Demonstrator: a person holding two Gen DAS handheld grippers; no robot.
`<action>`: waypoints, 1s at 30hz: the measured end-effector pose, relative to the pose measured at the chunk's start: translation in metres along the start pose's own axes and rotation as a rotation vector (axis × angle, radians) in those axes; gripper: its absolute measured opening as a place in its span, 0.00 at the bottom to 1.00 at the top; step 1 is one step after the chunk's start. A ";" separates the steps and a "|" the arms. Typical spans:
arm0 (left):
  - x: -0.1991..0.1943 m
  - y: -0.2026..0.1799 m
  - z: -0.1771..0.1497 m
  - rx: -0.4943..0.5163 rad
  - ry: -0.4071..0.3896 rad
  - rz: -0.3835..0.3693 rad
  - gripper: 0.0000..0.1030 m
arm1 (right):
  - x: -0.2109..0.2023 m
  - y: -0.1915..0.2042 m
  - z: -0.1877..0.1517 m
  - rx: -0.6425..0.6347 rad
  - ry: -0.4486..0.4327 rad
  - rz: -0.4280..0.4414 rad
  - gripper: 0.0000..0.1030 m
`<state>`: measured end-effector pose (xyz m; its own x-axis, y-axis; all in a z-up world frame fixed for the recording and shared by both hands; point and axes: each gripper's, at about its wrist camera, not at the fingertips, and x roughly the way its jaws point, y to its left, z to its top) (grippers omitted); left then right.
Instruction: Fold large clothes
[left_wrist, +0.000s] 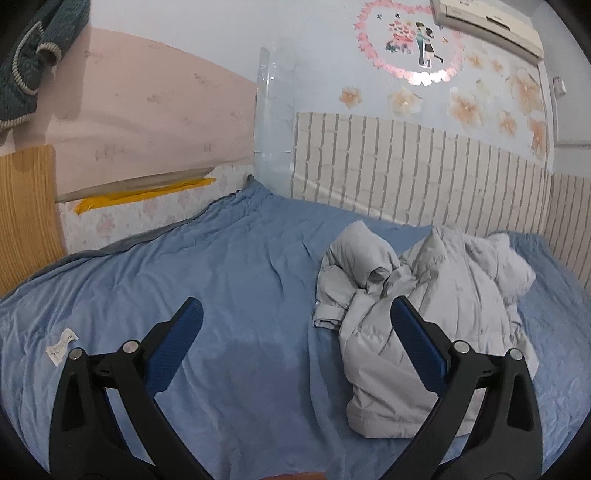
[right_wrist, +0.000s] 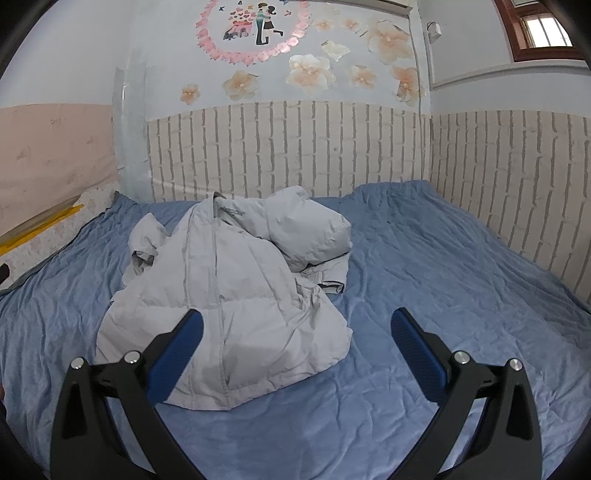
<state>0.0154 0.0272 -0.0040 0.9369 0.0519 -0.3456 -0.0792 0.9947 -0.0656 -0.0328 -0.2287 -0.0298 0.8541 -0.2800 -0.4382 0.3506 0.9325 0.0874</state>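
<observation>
A light grey puffer jacket (left_wrist: 424, 306) lies crumpled in a heap on a blue bedsheet (left_wrist: 221, 295). In the left wrist view it sits right of centre, with one sleeve (left_wrist: 354, 266) bunched up toward the left. My left gripper (left_wrist: 295, 314) is open and empty, above the bed, its right finger over the jacket's near edge. In the right wrist view the jacket (right_wrist: 225, 295) lies left of centre on the sheet (right_wrist: 424, 277). My right gripper (right_wrist: 297, 321) is open and empty, its left finger over the jacket's hem.
The bed stands in a corner against brick-pattern walls (right_wrist: 295, 147). A wooden panel (left_wrist: 26, 214) stands at the left. A dark green knitted garment (left_wrist: 33, 55) hangs at the upper left. A white label (left_wrist: 61, 345) lies on the sheet.
</observation>
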 end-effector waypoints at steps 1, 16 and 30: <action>0.000 0.000 -0.001 0.000 0.000 -0.004 0.97 | 0.001 0.000 0.000 0.002 0.002 -0.001 0.98; -0.003 0.002 -0.003 -0.012 -0.009 -0.014 0.97 | 0.008 0.001 -0.006 -0.010 0.015 -0.002 0.98; -0.004 -0.003 -0.006 0.023 -0.013 -0.025 0.97 | 0.009 0.003 -0.008 -0.014 0.017 -0.001 0.98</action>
<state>0.0100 0.0237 -0.0080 0.9428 0.0275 -0.3321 -0.0478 0.9974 -0.0530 -0.0273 -0.2270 -0.0405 0.8468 -0.2776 -0.4537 0.3463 0.9352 0.0742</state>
